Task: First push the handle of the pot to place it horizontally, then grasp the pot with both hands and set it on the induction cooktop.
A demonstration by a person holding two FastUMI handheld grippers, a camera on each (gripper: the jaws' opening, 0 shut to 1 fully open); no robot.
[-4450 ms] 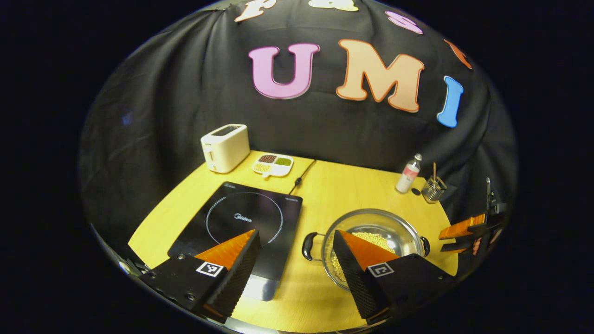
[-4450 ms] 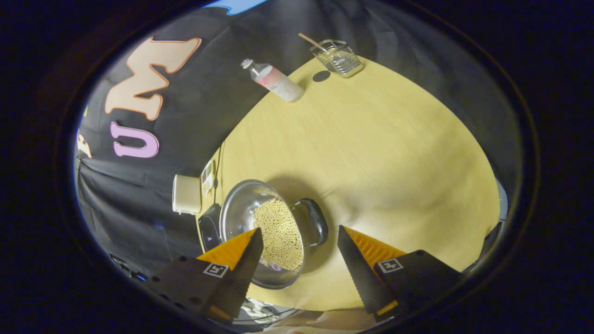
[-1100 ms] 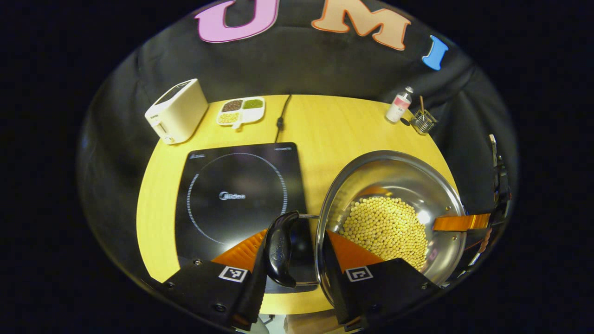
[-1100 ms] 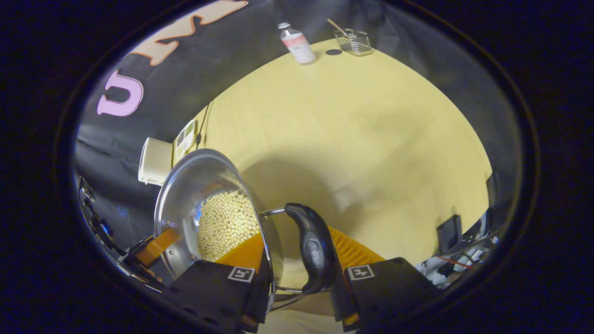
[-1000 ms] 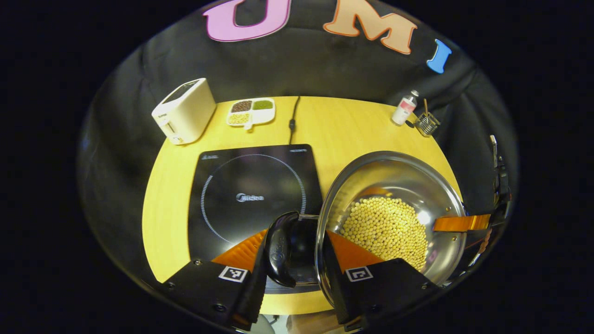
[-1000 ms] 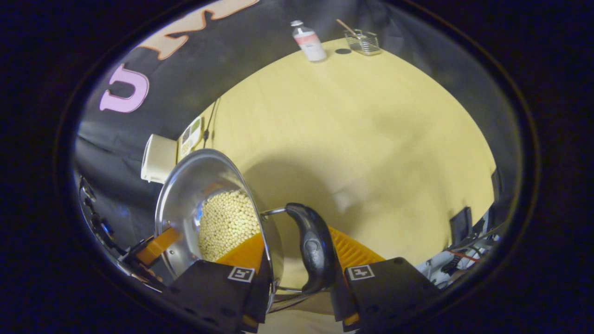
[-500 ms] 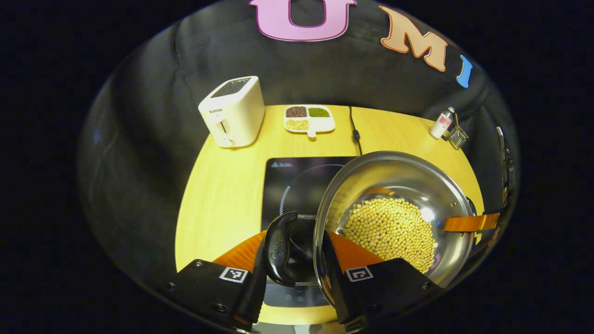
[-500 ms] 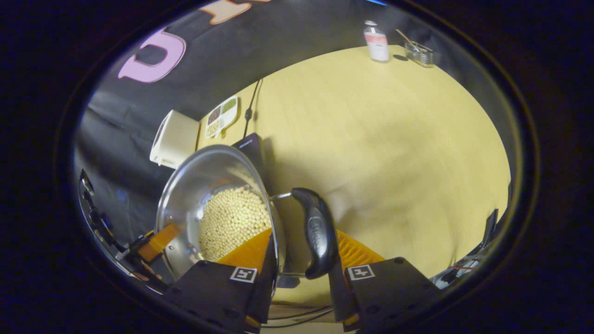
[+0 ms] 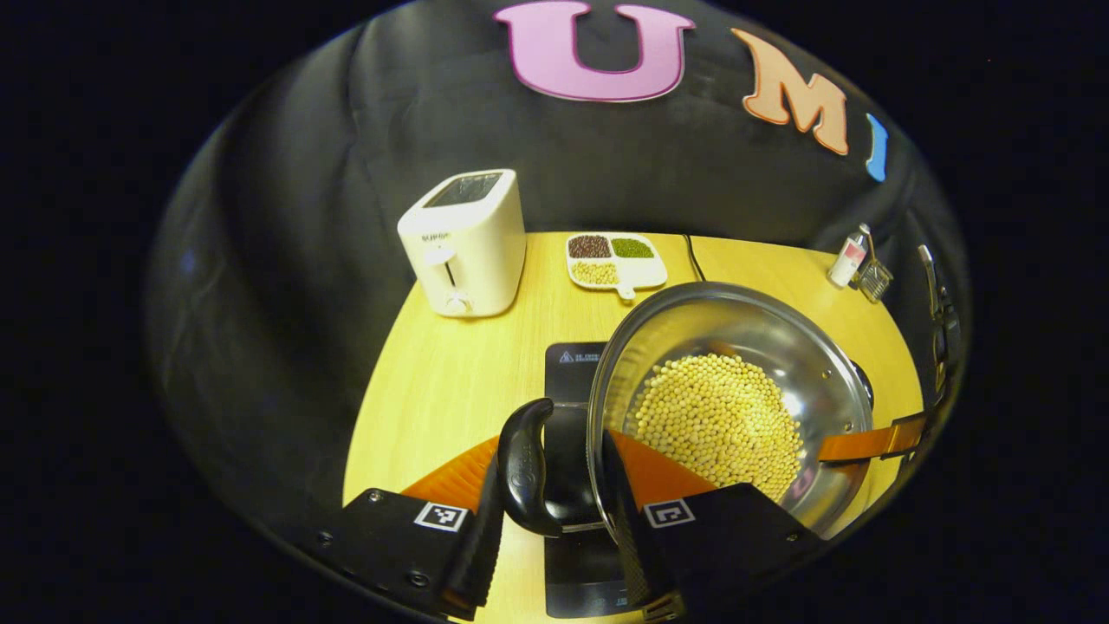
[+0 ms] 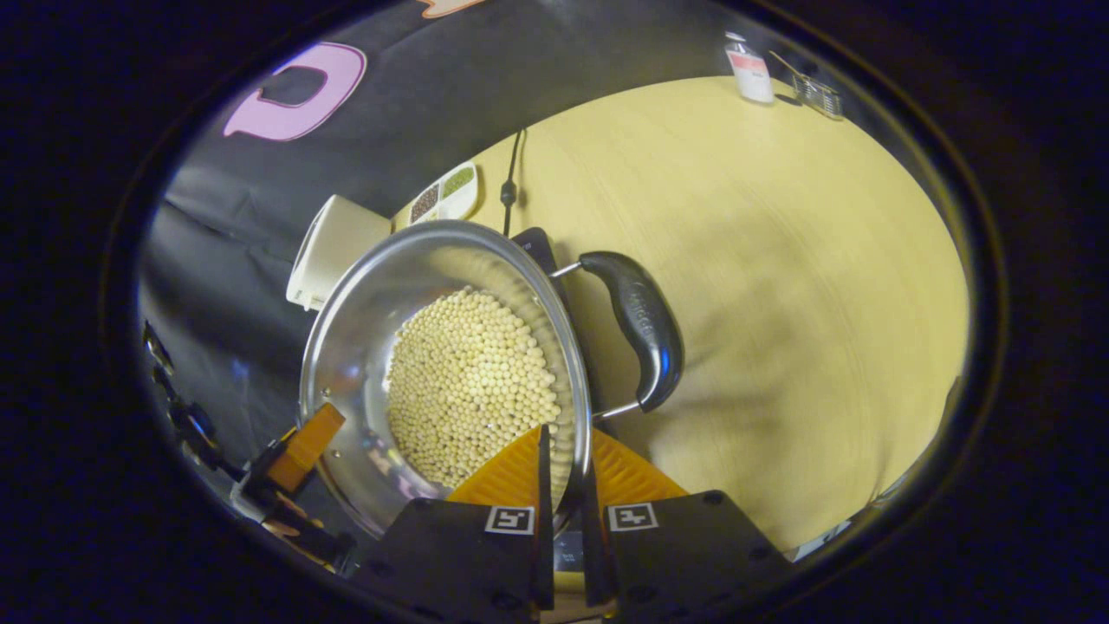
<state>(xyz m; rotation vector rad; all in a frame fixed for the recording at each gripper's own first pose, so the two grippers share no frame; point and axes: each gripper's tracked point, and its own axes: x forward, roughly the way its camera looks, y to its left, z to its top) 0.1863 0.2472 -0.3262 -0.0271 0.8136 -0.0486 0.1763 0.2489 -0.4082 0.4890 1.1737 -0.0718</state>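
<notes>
I look down on a round yellow wooden table (image 9: 433,390) backed by the booth's draped black cloth wall (image 9: 286,217). On the table lies the black induction cooktop (image 9: 572,364), mostly covered from my left gripper view by the steel pot (image 9: 814,381), which sits above it and is filled with pale beans (image 9: 715,412). Whether the pot's base touches the glass I cannot tell.

At the back of the table stand a white toaster (image 9: 463,243) and, just beside it, a white divided dish (image 9: 617,260) of dark, green and pale grains. The cooktop's cord (image 10: 509,173) runs toward the wall. Far off at the table's edge stand a small bottle (image 9: 847,258) and a wire holder (image 9: 875,279), near each other.

My left gripper (image 9: 554,472) is clamped across the pot's black side handle (image 9: 524,468) and the rim next to it. My right gripper (image 10: 563,464) is pinched tight on the pot's rim, its fingers nearly meeting, with the opposite black handle (image 10: 641,325) free just beyond it. In the right gripper view the left gripper's orange finger (image 10: 303,438) shows at the pot's far side.
</notes>
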